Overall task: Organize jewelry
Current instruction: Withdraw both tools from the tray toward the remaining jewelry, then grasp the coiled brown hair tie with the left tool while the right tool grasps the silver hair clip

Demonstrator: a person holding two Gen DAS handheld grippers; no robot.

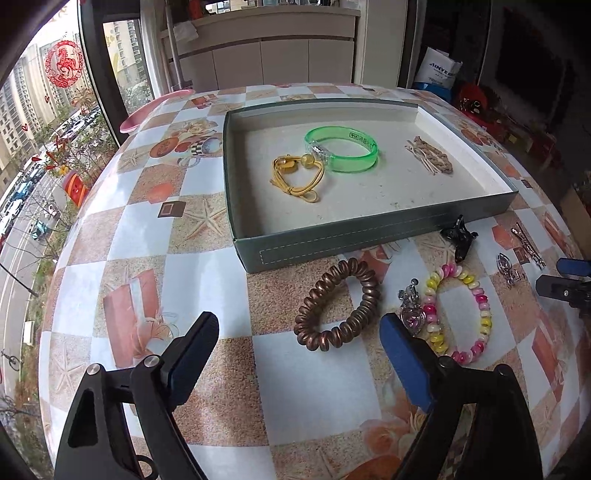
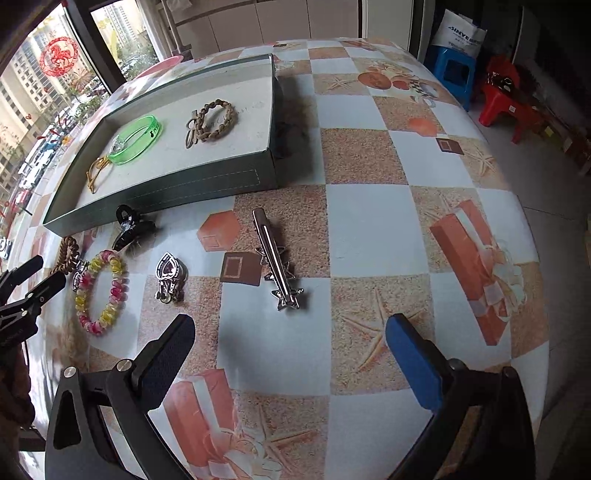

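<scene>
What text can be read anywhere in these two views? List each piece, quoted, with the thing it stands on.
"SINYE...", cut off: blue print on the white bag beyond the table, seen again in the right wrist view.
Green bangle in the tray: a small printed mark, too small to read.
Red paper-cut on the window: a horse figure, no legible words.
Nothing else carries readable text.

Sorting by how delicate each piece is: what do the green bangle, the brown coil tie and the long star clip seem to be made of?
Green bangle: probably clear plastic or resin; it is translucent, glossy and rigid.
Brown coil tie: likely springy plastic with a coppery sheen, judging by its spiral cord shape.
Star clip: looks like polished metal; it has a mirror-bright silver surface.
</scene>
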